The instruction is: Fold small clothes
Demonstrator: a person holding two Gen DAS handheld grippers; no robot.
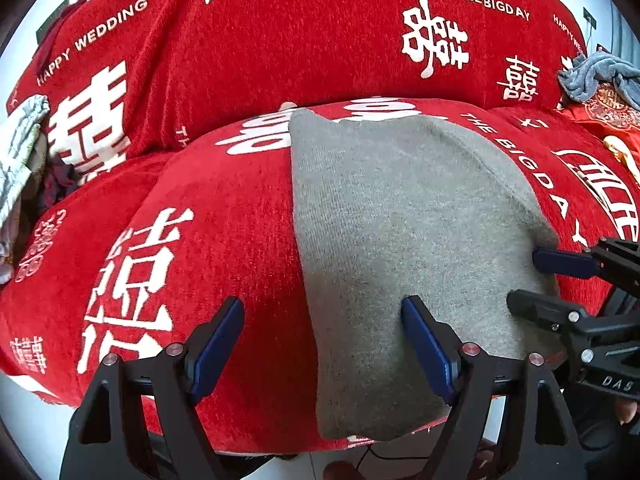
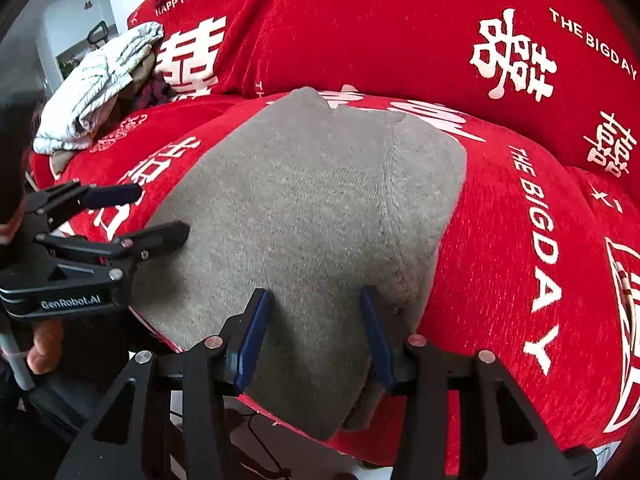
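A grey knit garment point(image 1: 400, 240) lies folded flat on a red seat cushion point(image 1: 224, 220) printed with white characters. My left gripper point(image 1: 322, 308) is open and straddles the garment's left edge, one finger over the red cover and the other over the grey knit. In the right wrist view the garment point(image 2: 312, 208) fills the middle. My right gripper point(image 2: 314, 296) is open just above the garment's near end, with nothing pinched between its blue pads. Each gripper shows in the other's view: the right gripper point(image 1: 524, 278) at the garment's right edge, the left gripper point(image 2: 160, 212) at its left edge.
The red backrest point(image 1: 280, 48) rises behind the cushion. A pile of pale quilted clothing point(image 2: 100, 88) lies at the far left, and a blue-grey cloth point(image 1: 600, 76) at the far right. Below the cushion's front edge are pale floor and a thin dark cable point(image 2: 260, 440). A person's fingers point(image 2: 44, 344) hold the left gripper.
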